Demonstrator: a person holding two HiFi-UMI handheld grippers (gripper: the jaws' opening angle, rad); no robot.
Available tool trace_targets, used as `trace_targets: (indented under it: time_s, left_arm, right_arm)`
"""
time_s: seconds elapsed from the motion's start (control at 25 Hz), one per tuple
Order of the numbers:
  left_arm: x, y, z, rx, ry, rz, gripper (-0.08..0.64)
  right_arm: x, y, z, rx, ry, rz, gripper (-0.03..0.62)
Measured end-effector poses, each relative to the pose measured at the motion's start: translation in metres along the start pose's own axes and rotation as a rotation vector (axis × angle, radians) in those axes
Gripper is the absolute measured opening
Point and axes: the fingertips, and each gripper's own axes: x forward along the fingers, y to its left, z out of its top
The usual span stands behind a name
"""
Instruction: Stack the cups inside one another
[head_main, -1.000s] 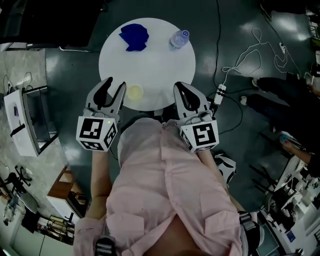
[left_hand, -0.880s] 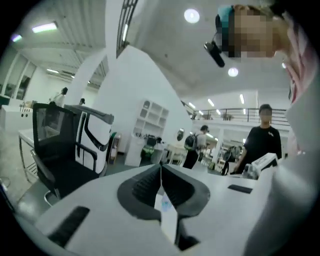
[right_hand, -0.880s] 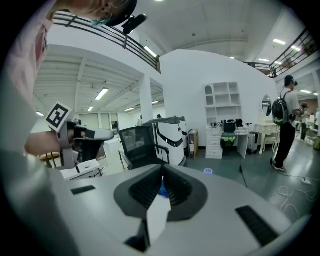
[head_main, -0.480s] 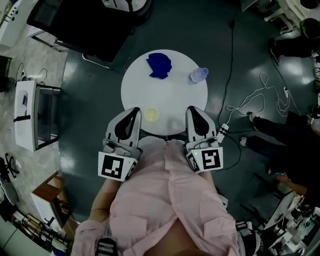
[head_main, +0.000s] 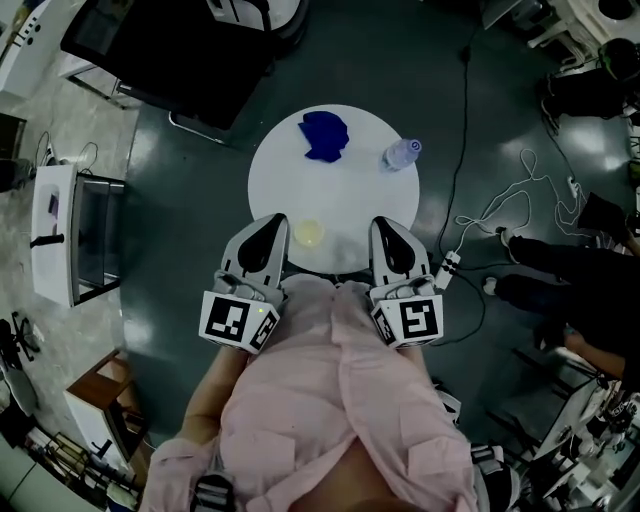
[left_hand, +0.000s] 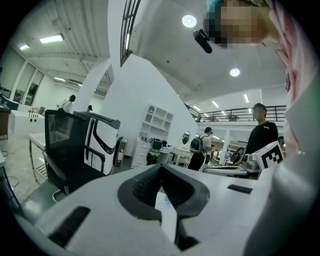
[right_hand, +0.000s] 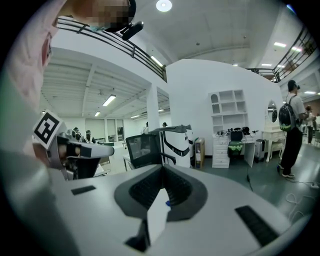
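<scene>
A pale yellow cup (head_main: 309, 233) stands near the front edge of the round white table (head_main: 350, 190), seen from above in the head view. I cannot tell whether other cups sit inside it. My left gripper (head_main: 270, 221) hovers just left of the cup, shut and holding nothing. My right gripper (head_main: 385, 226) is at the cup's right, farther off, also shut and holding nothing. In the left gripper view the left gripper (left_hand: 161, 168) points nearly level into the room, jaws meeting at the tips. The right gripper (right_hand: 162, 168) looks the same in its own view.
A crumpled blue cloth (head_main: 325, 135) lies at the table's far side and a clear water bottle (head_main: 401, 153) stands at its right edge. Cables (head_main: 500, 215) trail over the dark floor to the right. A black chair (left_hand: 75, 150) and people stand farther off.
The left gripper's jaws, open beside the cup a second ago, have shut with nothing in them. Both grippers have risen and drawn back a little from the table edge; the head view shifted.
</scene>
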Motion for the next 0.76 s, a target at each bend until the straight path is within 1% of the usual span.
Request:
trace_targets:
  time_s: [0.2, 0.32, 0.52, 0.76]
  left_arm:
    - [0.002, -0.003, -0.001, 0.013, 0.004, -0.023, 0.020]
    - [0.003, -0.003, 0.000, 0.012, 0.005, -0.030, 0.020]
    - [0.003, -0.001, 0.000, 0.004, -0.002, -0.029, 0.020]
    - [0.001, 0.003, 0.001, -0.003, -0.001, -0.026, 0.020]
  right_arm:
    - [-0.003, 0.001, -0.002, -0.012, 0.014, -0.010, 0.031]
    - [-0.004, 0.002, 0.000, 0.000, -0.002, -0.016, 0.031]
    - [-0.001, 0.004, 0.008, 0.006, -0.026, -0.020, 0.031]
    - [0.001, 0.007, 0.009, -0.006, -0.031, -0.014, 0.031]
